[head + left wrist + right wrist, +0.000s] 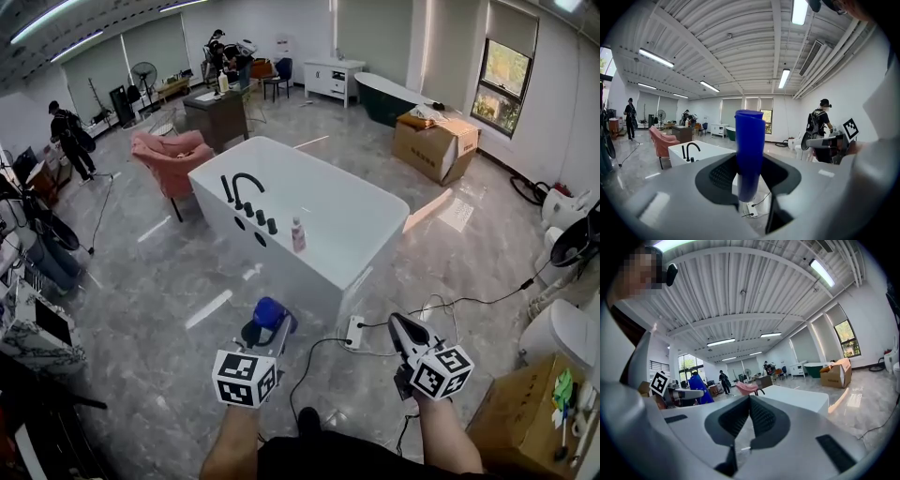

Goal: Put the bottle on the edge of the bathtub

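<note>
Hiding the bottle's lower end, the left claw is clamped on it. In the left gripper view its long axis stands upright, top towards the ceiling. No label can be made out. From the head view only its blue top shows, past the marker cube, just short of the tub's near end and apart from it. The right claw has its jaws together on nothing, also on the near side of the tub. A pale bottle stands on the tub's rim beside the black taps.
</note>
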Available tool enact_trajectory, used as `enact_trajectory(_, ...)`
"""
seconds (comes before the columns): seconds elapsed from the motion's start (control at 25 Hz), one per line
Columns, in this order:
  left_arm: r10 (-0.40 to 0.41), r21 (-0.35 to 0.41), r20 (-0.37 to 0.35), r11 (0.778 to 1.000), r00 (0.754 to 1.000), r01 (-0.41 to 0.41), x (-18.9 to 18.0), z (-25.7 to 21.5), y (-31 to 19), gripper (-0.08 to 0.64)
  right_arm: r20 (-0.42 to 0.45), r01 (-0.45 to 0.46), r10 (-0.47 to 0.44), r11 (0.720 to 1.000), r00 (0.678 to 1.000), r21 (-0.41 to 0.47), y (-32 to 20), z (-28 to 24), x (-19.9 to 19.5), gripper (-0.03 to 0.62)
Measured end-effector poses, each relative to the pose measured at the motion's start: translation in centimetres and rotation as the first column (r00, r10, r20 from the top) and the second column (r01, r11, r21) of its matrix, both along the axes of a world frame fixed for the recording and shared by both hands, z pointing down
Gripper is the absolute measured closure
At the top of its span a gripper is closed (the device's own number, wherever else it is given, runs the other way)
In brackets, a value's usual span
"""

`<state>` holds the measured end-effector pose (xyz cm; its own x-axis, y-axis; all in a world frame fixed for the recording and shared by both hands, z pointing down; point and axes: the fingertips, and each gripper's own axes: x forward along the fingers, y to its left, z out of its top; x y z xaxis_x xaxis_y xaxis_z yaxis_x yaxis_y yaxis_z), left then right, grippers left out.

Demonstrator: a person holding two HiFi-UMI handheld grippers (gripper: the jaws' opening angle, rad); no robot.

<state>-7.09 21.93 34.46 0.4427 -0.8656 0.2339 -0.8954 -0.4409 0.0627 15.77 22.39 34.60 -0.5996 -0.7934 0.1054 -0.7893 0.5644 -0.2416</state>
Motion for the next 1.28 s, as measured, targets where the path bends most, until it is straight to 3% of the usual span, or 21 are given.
enact_trajectory(0.64, -0.001, -0.024, -0.072, 1.0, 0.997, -0.001, -7.1, 1.3, -5.2, 0.403, -0.086, -0.021, 0.015, 0.998, 0.996, -0.067, -4.1, 0.7, -4.9, 0.58)
enact_trajectory(0.92, -0.009, -0.061, -0.066, 0.998, 0.998, 0.005, -7.4, 3.0, -7.0, 0.403, -0.074, 0.014, -0.02, 0.996, 0.997, -0.093, -6.8, 1.9, -6.2, 0.58)
enact_trajectory(1.28, -0.034, -0.096, -0.031, 0.995, 0.999, 0.031, -6.2, 4.6, -12.2, 0.403, -0.041, 0.094, -0.098, 0.991, 0.994, -0.099, -13.7, 3.2, -7.1, 0.58)
